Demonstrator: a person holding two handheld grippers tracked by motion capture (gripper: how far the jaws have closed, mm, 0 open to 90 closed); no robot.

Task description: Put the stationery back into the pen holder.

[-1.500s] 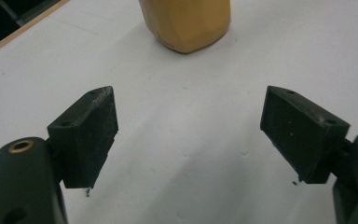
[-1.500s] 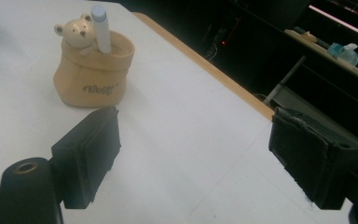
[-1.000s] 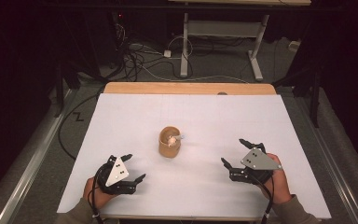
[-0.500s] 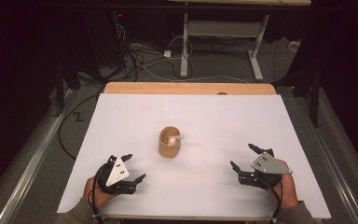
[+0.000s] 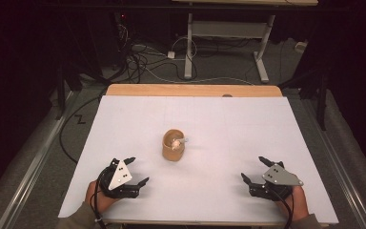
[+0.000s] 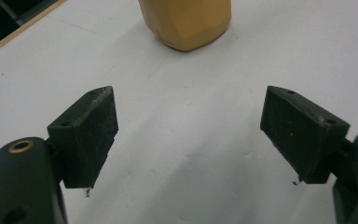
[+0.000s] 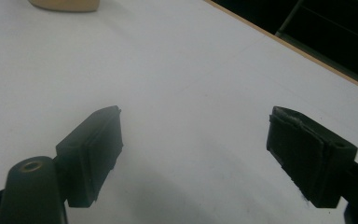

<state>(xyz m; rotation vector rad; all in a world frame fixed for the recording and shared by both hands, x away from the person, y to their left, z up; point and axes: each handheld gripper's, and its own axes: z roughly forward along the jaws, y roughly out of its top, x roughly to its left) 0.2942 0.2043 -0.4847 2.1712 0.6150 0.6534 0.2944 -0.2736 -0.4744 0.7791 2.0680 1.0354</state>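
A: Tools first. Our left gripper (image 5: 132, 172) sits low at the near edge, jaws spread wide, nothing between them. The right gripper (image 5: 256, 171) is the same: jaws apart, empty, resting near the front edge.

B: And the cup (image 5: 173, 145)?

A: Mid-table, between the two grippers and farther out than both, well apart from each. The left gripper is the nearer one; in the left gripper view the cup (image 6: 185, 21) stands dead ahead of its jaws. In the right gripper view only a sliver of the cup (image 7: 64, 4) shows, top left.

B: So we judge the step as a reach for the cup?

A: Likely, and with the left. To do it well we'd keep the jaws wide, go straight in along the line it already points, come in level and bracket the cup at mid-height before squeezing. Come in too low and we risk shoving it across the sheet (image 5: 219, 124); too high and we may clip whatever is inside.

B: Cup looks?

A: Tan, upright, short, open top. Walls look faceted near the base in the left gripper view. There's something pale inside with a small whitish bit poking over the right rim; too small to name. We can't tell if it's loose, so squeeze gently.
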